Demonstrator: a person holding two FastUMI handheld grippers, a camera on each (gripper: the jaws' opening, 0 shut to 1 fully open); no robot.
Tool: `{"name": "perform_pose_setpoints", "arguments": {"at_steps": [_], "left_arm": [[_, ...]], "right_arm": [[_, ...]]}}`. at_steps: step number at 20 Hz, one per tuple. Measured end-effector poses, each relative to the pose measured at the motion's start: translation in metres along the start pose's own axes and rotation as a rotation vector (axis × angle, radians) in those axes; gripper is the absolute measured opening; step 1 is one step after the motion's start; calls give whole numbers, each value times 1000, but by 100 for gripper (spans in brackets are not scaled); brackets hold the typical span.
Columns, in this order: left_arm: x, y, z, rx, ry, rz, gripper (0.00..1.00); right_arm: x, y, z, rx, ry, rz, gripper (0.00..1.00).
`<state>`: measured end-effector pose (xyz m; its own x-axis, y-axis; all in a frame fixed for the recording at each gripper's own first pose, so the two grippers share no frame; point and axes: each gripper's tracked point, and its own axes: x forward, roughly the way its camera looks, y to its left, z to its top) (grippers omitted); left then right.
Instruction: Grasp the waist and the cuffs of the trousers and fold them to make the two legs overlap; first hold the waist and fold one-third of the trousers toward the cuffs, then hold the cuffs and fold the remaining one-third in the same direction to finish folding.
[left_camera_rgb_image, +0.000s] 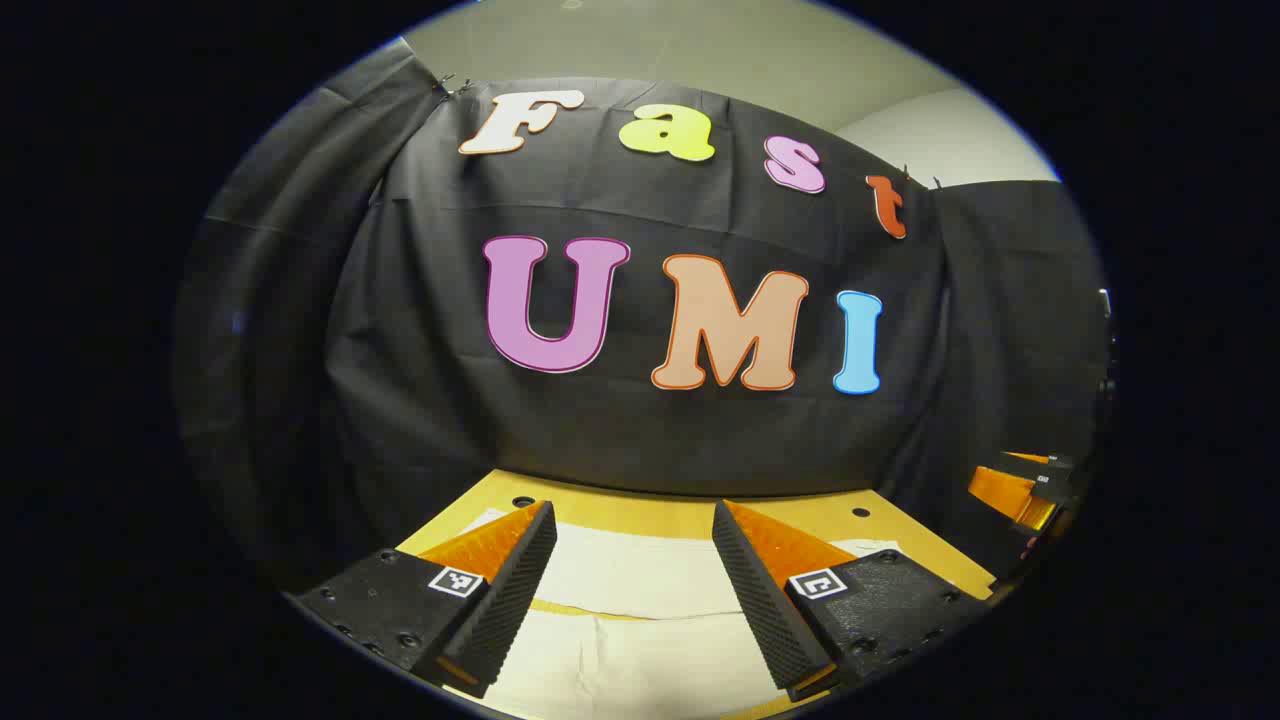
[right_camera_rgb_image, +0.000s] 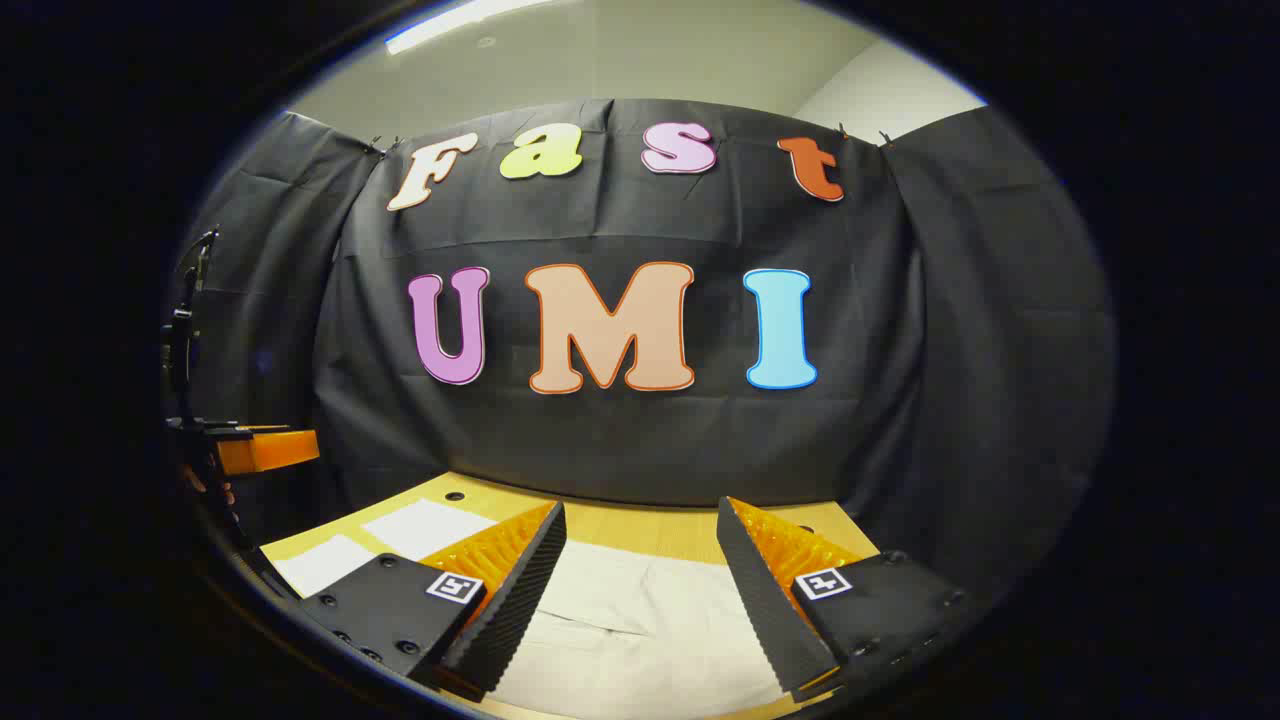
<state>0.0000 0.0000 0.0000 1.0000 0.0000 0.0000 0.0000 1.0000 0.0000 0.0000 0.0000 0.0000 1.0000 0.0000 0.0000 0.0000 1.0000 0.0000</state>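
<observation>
1. Surface: a yellow-tan wooden table (left_camera_rgb_image: 690, 518); its far edge runs against the booth wall. Small dark round holes sit near the far edge, one toward each far corner (left_camera_rgb_image: 523, 501), (left_camera_rgb_image: 860, 512).
2. Room: black cloth wall (left_camera_rgb_image: 600, 430) hung behind the table, creased, with side panels wrapping round left and right. Above the cloth, a pale ceiling and a lighter wall patch (left_camera_rgb_image: 930, 130); in the right gripper view a bright light strip (right_camera_rgb_image: 450, 22) shows on the ceiling.
3. Task item: cream-white trousers (left_camera_rgb_image: 640, 580) lie flat on the table, spread across its middle and reaching toward the near edge. A fold line or seam crosses the cloth in the left gripper view. Which end is the waist, I cannot tell.
4. In the right gripper view the same trousers (right_camera_rgb_image: 640, 610) lie under the fingers, and two more pale patches of cloth or paper (right_camera_rgb_image: 425, 527) lie toward the left edge of the table; I cannot tell what they are.
5. Left gripper (left_camera_rgb_image: 632, 520): jaws wide apart, nothing between them, held above the trousers, not touching.
6. Right gripper (right_camera_rgb_image: 640, 515): jaws wide apart, nothing held, also above the trousers.
7. The right gripper appears at the right margin of the left gripper view, off the table's right edge; the left gripper (right_camera_rgb_image: 262, 450) appears at the left margin of the right gripper view, beside a dark stand (right_camera_rgb_image: 185, 340).
</observation>
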Motion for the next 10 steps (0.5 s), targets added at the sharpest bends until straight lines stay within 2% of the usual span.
{"name": "perform_pose_setpoints", "arguments": {"at_steps": [2, 7, 10], "left_arm": [[2, 1, -5, 8, 15, -2, 92], [6, -1, -11, 13, 30, -8, 97], [7, -4, -14, 4, 33, -17, 92]], "right_arm": [[4, 1, -2, 0, 4, 4, 97], [8, 3, -3, -12, 8, 6, 97], [7, 3, -3, -14, 8, 4, 97]]}}
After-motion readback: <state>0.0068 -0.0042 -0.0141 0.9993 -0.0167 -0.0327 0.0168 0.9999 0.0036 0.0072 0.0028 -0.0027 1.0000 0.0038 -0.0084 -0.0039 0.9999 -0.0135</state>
